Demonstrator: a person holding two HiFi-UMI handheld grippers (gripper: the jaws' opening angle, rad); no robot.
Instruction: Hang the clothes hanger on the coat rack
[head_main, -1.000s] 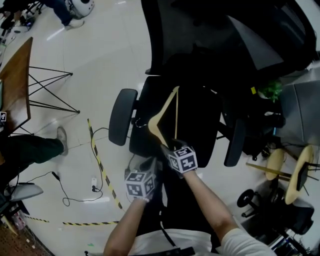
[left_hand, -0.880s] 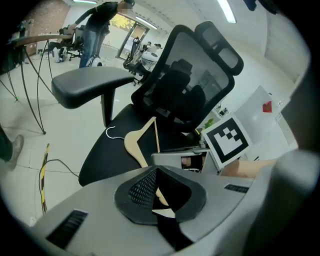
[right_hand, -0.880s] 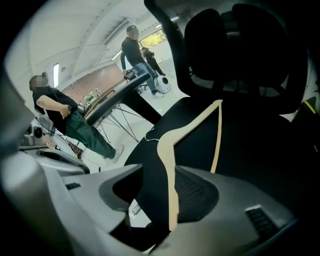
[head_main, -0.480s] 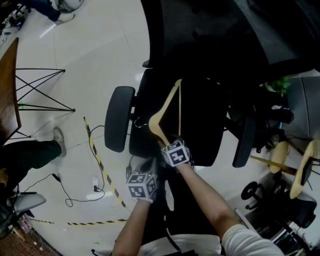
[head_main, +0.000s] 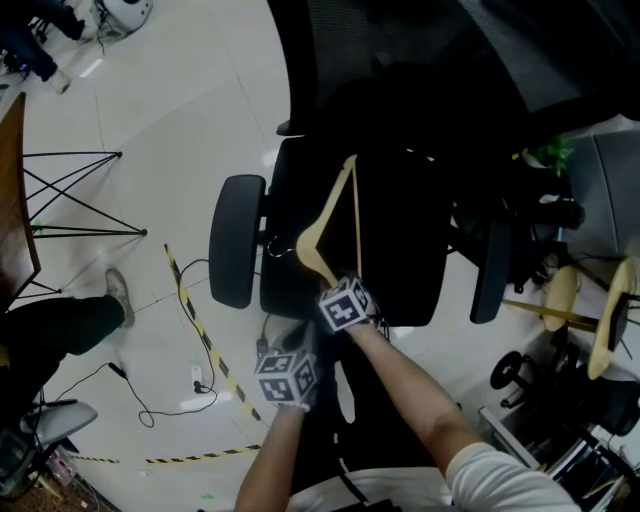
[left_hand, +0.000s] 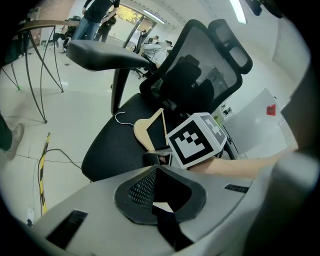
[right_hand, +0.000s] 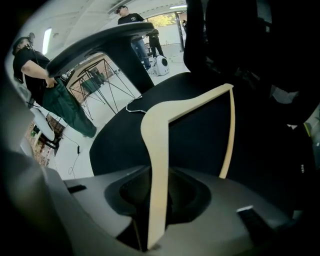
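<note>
Right gripper view is giving me the nearest part of the scene. The right gripper (right_hand: 159, 172) is pointing steeply down. Its jaws have just been closing round one arm of the wooden hanger (right_hand: 156, 125), which is running straight between them, and the pads are looking to be pinching the wood. In the head view the left gripper (head_main: 298, 340) is hanging just beside the right one, at about 7 o'clock from it. Its fingers are pressing together at the tips, with nothing between them.

Past the jaws, the hanger is lying flat on the black chair seat (right_hand: 200, 145). Its wire hook (right_hand: 134, 106) is pointing toward 10 o'clock, close to the armrest (head_main: 232, 240). Farther out, striped tape (head_main: 200, 330) is crossing the pale floor.

I am judging this as the pick-up step, since the hanger is resting on the seat and nothing is hanging yet. The next move is calling for a firm hold on that arm and a clean lift off the seat with the hook staying free. After that I am needing to carry it to the coat rack, which I am not making out for certain. Pale wooden shapes (head_main: 608, 330) at 3 o'clock in the head view may be marking it, but I cannot tell.
</note>
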